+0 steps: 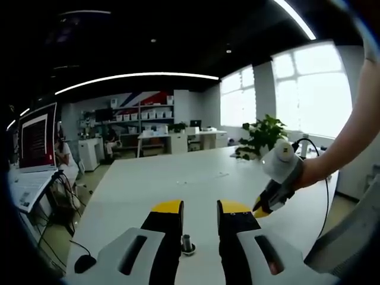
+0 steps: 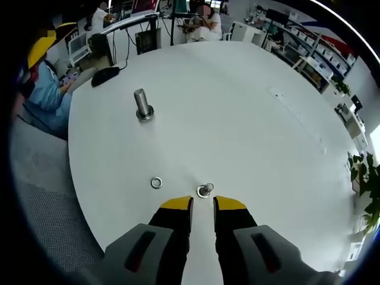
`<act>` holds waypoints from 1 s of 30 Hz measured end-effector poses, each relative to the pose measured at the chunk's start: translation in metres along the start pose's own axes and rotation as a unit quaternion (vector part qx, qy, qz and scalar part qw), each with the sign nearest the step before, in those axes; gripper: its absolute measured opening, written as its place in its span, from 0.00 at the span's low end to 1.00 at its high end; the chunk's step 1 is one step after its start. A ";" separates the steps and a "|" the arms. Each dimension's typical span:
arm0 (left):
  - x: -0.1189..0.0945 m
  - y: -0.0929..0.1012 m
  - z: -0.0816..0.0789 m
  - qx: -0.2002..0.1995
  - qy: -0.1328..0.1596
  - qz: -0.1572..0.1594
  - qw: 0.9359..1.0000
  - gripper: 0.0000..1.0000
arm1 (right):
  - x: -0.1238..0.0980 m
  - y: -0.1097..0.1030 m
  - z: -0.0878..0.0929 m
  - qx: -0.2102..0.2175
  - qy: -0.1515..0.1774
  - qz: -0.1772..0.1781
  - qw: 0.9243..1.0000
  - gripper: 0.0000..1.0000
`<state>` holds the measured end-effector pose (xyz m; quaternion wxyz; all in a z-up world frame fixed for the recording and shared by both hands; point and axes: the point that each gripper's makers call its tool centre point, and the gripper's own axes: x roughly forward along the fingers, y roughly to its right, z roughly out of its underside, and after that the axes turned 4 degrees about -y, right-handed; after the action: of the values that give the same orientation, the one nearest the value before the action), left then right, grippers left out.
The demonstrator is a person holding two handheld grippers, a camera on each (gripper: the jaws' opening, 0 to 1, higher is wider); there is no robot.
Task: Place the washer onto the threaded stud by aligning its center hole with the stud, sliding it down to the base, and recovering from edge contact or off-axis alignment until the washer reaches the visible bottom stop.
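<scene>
Jaws of both grippers slightly parted, holding nothing.

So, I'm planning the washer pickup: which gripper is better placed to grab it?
Right. The right gripper hovers open just beside the small silver ring washer on the white table. The left gripper faces the metal threaded stud instead.

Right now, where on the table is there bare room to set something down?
The far table beyond the stud is bare, as is the right side. It is crowded near the right gripper, where a washer and a small fastener lie.
</scene>
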<state>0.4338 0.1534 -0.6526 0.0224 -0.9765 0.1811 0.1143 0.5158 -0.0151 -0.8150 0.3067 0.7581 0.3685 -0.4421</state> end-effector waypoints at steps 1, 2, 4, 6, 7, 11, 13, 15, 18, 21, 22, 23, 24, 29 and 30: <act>0.000 0.000 0.000 0.000 0.000 0.001 1.000 0.20 | 0.000 0.000 0.001 0.001 -0.001 -0.001 1.000 0.16; 0.000 0.001 0.000 -0.001 0.000 0.001 1.000 0.20 | 0.000 -0.001 0.001 0.002 -0.001 -0.001 1.000 0.16; -0.001 0.001 -0.001 0.001 0.003 0.001 1.000 0.20 | -0.001 -0.002 0.002 0.003 -0.002 -0.001 1.000 0.16; 0.000 0.001 -0.001 -0.001 0.003 0.003 1.000 0.20 | -0.001 -0.005 0.003 0.004 -0.002 -0.002 1.000 0.16; 0.000 0.001 -0.001 0.000 0.002 0.003 1.000 0.20 | -0.001 -0.006 0.003 0.003 -0.003 -0.002 1.000 0.16; -0.001 0.001 -0.003 -0.001 0.006 0.002 1.000 0.20 | -0.001 -0.010 0.004 0.004 -0.004 -0.005 1.000 0.16; -0.001 0.001 -0.003 0.001 0.005 0.002 1.000 0.20 | -0.001 -0.011 0.005 0.006 -0.005 -0.007 1.000 0.16; -0.001 0.002 -0.003 -0.001 0.006 0.003 1.000 0.20 | -0.001 -0.013 0.005 0.007 -0.003 -0.007 1.000 0.16; -0.001 0.002 -0.003 0.000 0.007 0.004 1.000 0.20 | -0.001 -0.016 0.005 0.009 -0.004 -0.010 1.000 0.17; -0.002 0.001 -0.003 -0.001 0.007 0.003 1.000 0.20 | -0.001 -0.019 0.007 0.009 -0.004 -0.013 1.000 0.18; -0.001 0.001 -0.003 -0.002 0.007 0.003 1.000 0.20 | 0.000 -0.020 0.006 0.013 -0.001 -0.017 1.000 0.18; -0.001 0.001 -0.003 -0.001 0.007 0.002 1.000 0.20 | 0.000 -0.022 0.007 0.014 -0.002 -0.018 1.000 0.18; -0.001 0.001 -0.003 -0.001 0.008 0.002 1.000 0.20 | 0.000 -0.023 0.007 0.014 -0.003 -0.019 1.000 0.18; -0.001 0.001 -0.004 -0.002 0.008 0.002 1.000 0.20 | 0.004 -0.030 0.009 0.014 -0.005 -0.025 1.000 0.18; -0.002 0.001 -0.004 -0.003 0.009 0.003 1.000 0.20 | 0.004 -0.032 0.009 0.014 -0.006 -0.027 1.000 0.18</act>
<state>0.4328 0.1525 -0.6483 0.0177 -0.9771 0.1836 0.1065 0.4868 -0.0037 -0.8269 0.2867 0.7495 0.3806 -0.4595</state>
